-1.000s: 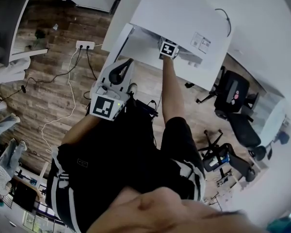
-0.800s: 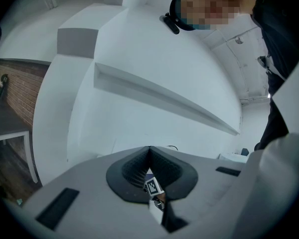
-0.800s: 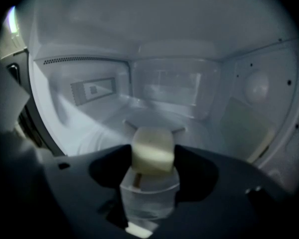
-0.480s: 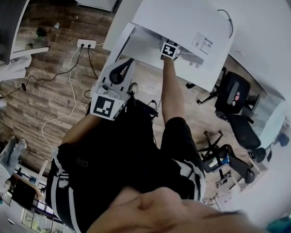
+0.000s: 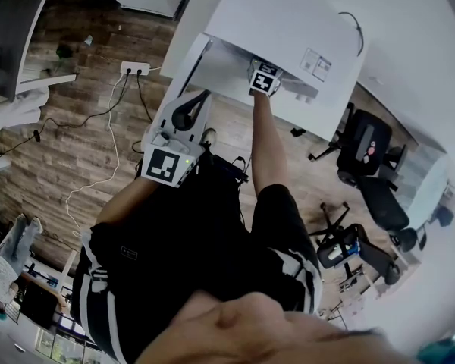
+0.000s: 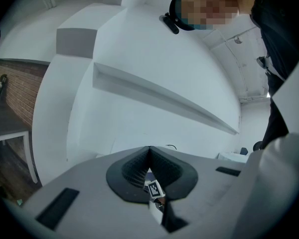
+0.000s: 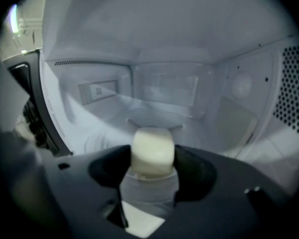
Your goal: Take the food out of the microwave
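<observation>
The white microwave [image 5: 288, 21] stands open in front of me. My right arm reaches into it, and only the right gripper's marker cube [image 5: 264, 80] shows in the head view. In the right gripper view the right gripper [image 7: 152, 156] is inside the cavity, shut on the food [image 7: 152, 151], a pale cream rounded piece on a whitish base. The cavity's back wall [image 7: 169, 91] lies beyond it. My left gripper [image 5: 188, 112] hangs near my body outside the microwave, shut and holding nothing; in its own view the left gripper [image 6: 149, 151] points up at a white ceiling.
The open microwave door [image 7: 32, 108] stands at the cavity's left. A perforated side wall [image 7: 294, 83] is on the right. Below me are a wooden floor, a power strip [image 5: 133, 69] with cables, and office chairs [image 5: 368, 154].
</observation>
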The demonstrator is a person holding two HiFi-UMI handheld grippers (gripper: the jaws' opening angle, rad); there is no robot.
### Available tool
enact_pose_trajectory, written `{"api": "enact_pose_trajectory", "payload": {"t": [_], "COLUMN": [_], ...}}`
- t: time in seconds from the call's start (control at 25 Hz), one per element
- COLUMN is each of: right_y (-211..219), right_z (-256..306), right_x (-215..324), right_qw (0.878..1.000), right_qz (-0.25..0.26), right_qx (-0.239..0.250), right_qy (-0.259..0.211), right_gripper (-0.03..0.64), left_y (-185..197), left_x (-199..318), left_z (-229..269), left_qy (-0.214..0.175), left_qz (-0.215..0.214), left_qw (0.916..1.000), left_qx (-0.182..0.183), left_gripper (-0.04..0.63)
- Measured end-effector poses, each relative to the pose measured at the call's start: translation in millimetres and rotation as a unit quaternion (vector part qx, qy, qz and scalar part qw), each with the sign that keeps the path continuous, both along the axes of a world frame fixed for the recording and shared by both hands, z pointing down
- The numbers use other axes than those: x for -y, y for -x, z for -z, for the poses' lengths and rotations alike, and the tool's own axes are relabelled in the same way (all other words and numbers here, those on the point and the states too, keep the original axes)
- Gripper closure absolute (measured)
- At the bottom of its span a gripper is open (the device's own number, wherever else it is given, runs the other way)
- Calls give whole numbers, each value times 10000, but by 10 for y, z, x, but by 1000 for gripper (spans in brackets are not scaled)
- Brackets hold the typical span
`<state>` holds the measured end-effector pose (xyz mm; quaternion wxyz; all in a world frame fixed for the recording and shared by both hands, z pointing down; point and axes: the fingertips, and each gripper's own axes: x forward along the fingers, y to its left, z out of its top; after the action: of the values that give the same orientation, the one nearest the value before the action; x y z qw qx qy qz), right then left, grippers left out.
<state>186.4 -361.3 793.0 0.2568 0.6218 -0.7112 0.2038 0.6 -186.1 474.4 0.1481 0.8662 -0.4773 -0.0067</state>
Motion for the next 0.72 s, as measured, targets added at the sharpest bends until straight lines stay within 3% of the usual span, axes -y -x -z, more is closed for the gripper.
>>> {"api": "enact_pose_trajectory", "payload": {"t": [0.72], "right_y": [110], "right_z": [205], "right_x": [-276], "right_qw": [9996], "right_qz": [96], "right_qx": [154], "right_qy": [-224], "right_gripper": [330], "left_y": [-29], "left_x": [-153], "left_z": [63], "left_qy": [-89], "left_qz": [0], "left_qw": [10000], "left_qx": [-13], "left_gripper": [565]}}
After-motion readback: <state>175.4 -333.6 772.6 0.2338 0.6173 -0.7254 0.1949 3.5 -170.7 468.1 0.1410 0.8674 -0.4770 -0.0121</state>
